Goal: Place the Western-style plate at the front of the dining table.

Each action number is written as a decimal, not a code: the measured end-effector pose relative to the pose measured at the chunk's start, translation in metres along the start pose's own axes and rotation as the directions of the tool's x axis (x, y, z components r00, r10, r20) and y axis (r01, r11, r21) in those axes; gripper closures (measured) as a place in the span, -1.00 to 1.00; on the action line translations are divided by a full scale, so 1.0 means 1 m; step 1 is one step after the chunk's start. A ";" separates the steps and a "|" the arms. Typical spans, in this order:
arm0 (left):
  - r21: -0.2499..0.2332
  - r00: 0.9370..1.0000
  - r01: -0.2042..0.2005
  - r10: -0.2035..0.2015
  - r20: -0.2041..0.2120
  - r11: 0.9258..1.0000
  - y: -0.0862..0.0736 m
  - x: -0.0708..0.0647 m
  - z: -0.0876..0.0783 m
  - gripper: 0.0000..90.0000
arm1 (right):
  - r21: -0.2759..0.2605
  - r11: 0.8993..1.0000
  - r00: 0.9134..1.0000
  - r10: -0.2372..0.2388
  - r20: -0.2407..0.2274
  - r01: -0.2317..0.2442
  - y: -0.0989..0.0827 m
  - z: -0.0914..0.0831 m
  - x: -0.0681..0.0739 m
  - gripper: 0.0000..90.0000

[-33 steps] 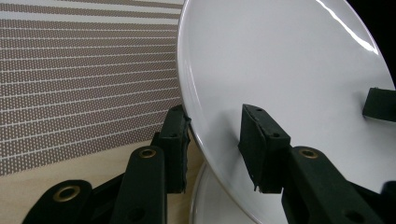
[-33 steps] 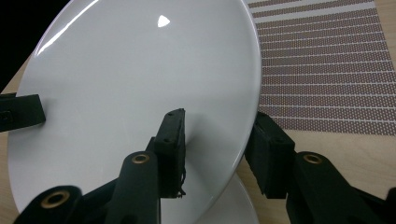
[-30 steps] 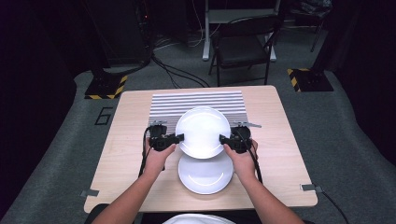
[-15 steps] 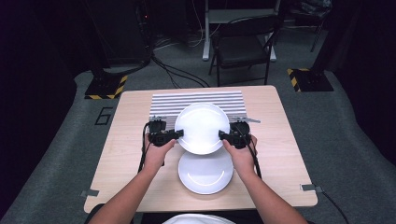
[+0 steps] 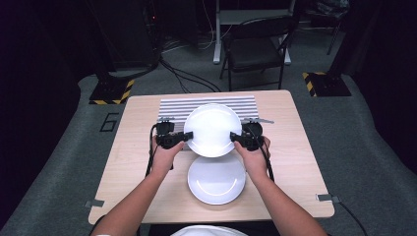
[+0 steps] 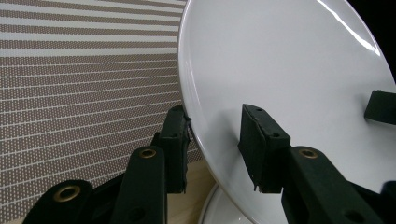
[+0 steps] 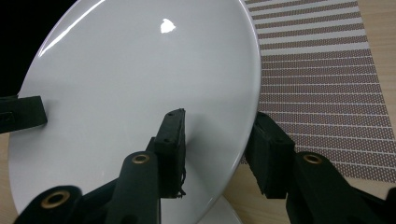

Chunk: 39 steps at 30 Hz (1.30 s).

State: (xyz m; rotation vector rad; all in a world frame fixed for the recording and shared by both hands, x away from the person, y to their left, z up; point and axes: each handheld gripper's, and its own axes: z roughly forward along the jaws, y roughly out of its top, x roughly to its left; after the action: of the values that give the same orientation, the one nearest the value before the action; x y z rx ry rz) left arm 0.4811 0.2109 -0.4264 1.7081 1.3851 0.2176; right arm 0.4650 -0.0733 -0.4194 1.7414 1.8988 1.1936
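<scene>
White plate (image 5: 212,129) mid-frame, clamped at opposite rims by left gripper (image 5: 183,138) and right gripper (image 5: 236,138), second plate (image 5: 216,179) below, striped mat (image 5: 173,107), wooden table (image 5: 128,162)

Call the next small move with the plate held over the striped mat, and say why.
Probably carry the upper plate a little further over the striped mat and lower it level. Left gripper and right gripper each clamp an opposite rim, and the plate hangs above the table with nothing under it but the mat. The second plate lies nearer the person, so forward is the free direction.
</scene>
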 end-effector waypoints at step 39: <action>0.017 0.999 0.031 -0.031 -0.024 0.999 0.024 0.025 0.027 0.39 | 0.011 1.000 1.000 -0.009 0.016 0.008 0.025 0.039 -0.001 0.32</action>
State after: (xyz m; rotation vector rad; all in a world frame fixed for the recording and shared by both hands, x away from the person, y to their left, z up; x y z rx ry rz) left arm 0.5235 0.2183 -0.4347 1.7022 1.4336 0.2099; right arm 0.5099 -0.0622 -0.4249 1.7413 1.9051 1.1654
